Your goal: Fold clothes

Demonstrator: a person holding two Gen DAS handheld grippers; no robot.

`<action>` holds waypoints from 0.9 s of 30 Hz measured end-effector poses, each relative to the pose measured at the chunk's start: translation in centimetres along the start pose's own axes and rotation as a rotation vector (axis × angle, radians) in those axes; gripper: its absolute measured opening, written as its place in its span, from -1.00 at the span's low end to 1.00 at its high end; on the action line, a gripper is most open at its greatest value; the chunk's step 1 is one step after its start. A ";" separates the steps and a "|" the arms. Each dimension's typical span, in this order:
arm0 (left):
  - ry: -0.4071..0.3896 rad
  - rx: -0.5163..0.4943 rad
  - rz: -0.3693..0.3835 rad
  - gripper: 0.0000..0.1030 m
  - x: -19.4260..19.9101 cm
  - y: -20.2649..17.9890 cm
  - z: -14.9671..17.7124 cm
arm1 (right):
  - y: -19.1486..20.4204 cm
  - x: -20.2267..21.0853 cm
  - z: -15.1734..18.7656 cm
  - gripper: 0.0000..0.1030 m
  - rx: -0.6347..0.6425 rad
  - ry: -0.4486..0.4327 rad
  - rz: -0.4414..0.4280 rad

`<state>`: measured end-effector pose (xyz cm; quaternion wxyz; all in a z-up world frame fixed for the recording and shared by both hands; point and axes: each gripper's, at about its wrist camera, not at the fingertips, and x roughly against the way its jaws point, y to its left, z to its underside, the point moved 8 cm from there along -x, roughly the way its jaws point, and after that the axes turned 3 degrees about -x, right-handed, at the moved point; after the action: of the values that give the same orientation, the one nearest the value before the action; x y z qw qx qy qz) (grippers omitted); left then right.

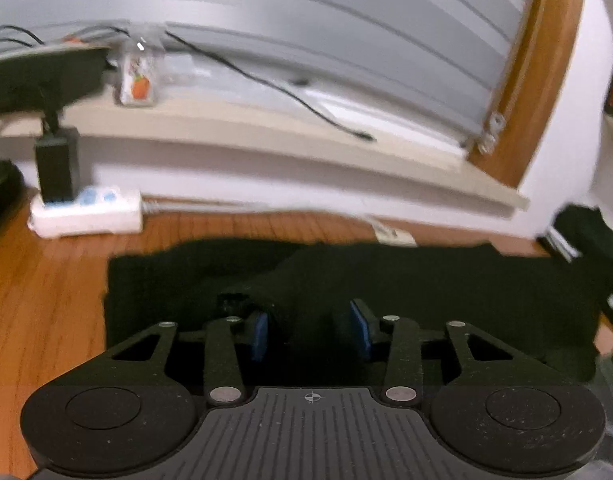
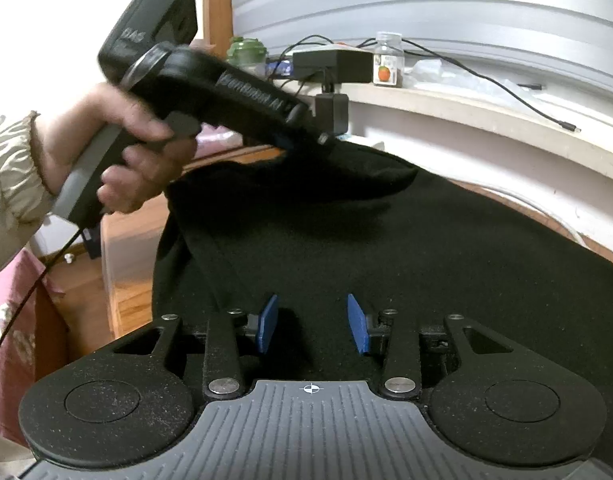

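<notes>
Both grippers at the black garment (image 2: 426, 260)
Left gripper (image 1: 310, 330) stood apart around a fold; right gripper (image 2: 312, 324) was apart, empty; jar (image 2: 388, 60) at one o'clock.

The left wrist view looks low along its fingers, close over the black garment (image 1: 426, 280), facing the far windowsill (image 1: 306, 128); the right wrist view sits close above the same cloth, facing that sill from further right, catching the left gripper (image 2: 302, 142); both share the jar (image 1: 138, 80).
</notes>
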<state>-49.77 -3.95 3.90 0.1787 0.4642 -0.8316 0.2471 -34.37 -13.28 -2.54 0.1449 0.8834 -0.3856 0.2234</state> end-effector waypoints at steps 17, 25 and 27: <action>-0.063 -0.161 -0.486 0.01 1.9 4.8 -2.5 | 0.0 0.7 -0.2 -0.19 -0.009 -0.030 0.006; -0.076 -0.234 -0.322 0.42 -1.2 -2.2 -2.9 | -4.4 8.1 -0.5 -0.19 -0.090 -0.109 0.076; -0.075 -0.251 -0.271 0.47 -2.5 -4.2 -3.0 | -7.3 11.3 0.5 -0.21 -0.108 -0.114 0.144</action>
<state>-44.65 -2.43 6.06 0.2357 0.5550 -0.7918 0.0973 -21.95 -15.61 2.08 0.1536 0.8557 -0.4670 0.1616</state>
